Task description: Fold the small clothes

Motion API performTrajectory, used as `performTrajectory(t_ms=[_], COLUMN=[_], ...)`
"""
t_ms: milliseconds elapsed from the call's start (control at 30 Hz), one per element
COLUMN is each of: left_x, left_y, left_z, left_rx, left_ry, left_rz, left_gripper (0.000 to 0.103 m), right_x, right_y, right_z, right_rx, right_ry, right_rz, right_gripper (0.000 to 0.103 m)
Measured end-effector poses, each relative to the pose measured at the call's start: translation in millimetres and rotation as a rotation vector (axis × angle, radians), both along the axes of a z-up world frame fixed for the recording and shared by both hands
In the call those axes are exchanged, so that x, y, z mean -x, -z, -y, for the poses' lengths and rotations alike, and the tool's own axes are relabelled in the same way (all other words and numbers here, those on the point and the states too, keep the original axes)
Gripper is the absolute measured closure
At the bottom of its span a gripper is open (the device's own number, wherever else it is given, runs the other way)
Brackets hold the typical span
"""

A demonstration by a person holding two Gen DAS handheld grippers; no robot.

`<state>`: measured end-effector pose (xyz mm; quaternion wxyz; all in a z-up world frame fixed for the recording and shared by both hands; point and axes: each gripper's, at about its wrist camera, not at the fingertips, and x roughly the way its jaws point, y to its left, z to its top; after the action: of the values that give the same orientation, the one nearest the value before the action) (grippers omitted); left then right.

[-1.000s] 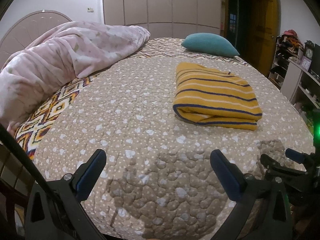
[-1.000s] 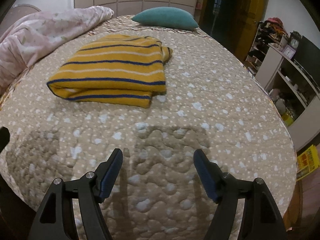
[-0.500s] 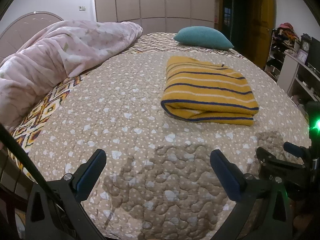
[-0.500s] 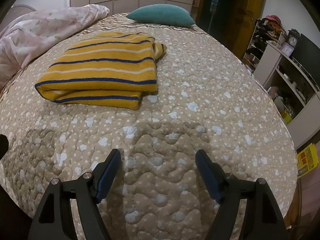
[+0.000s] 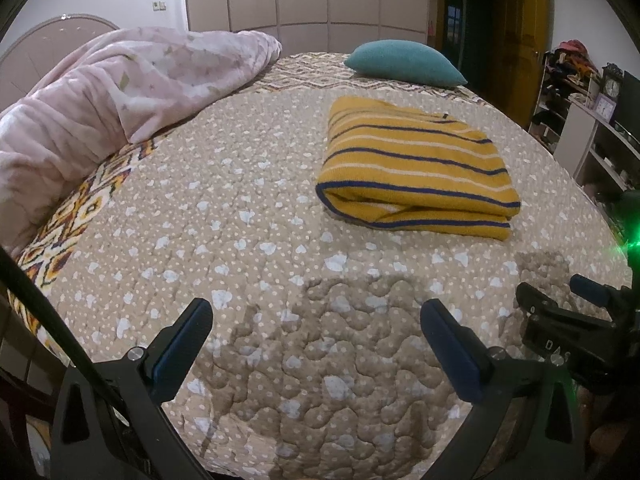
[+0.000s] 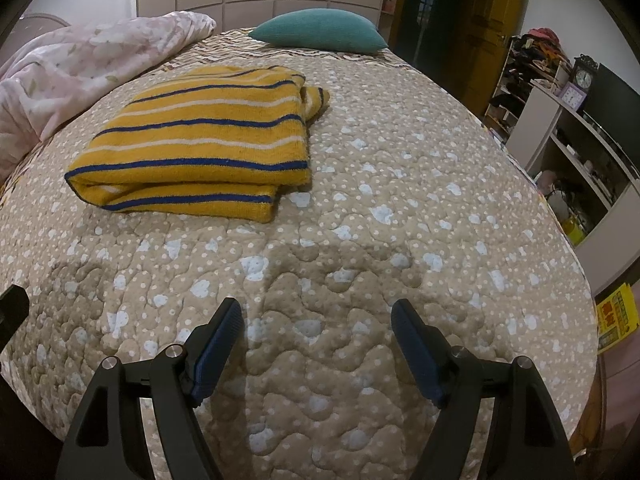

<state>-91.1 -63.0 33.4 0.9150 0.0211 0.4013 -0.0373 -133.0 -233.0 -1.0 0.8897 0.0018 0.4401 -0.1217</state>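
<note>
Even indoor light, sharp focus; fisheye bending, dark corners; gripper shadows on quilt [image 5: 248, 208].

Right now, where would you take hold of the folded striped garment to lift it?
Grip the striped garment at its near folded edge, coming in low from the front. That edge is thick, layered and rounded, faces both open grippers, left and right, and nothing blocks it.

Mustard sweater [image 5: 412, 168] (navy and cream stripes), teal pillow [image 5: 404, 63], beige dotted quilt [image 5: 240, 216]
</note>
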Motion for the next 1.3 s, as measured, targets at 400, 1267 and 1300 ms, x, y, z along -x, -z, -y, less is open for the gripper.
performTrajectory(t_ms=[400,1267,1300], left_x=[-31,-74,-73], left_y=[14,10,10], left_z=[-16,4,4], left_rx=[0.043,-0.010,-0.012], left_ry=[-0.035,-0.011,-0.010], left_rz=[-0.064,-0.065,-0.063], left_gripper=[0.000,0.000,0.000], right_x=[-1,-46,-46], right_y=[-3,-19,-19], right_z=[-9,-13,-13], right_rx=[0.025,0.042,0.040], right_ry=[-0.023,-0.066,-0.066], right_rz=[0.006,-0.004,-0.001], right_gripper=[0.021,0.018,0.018])
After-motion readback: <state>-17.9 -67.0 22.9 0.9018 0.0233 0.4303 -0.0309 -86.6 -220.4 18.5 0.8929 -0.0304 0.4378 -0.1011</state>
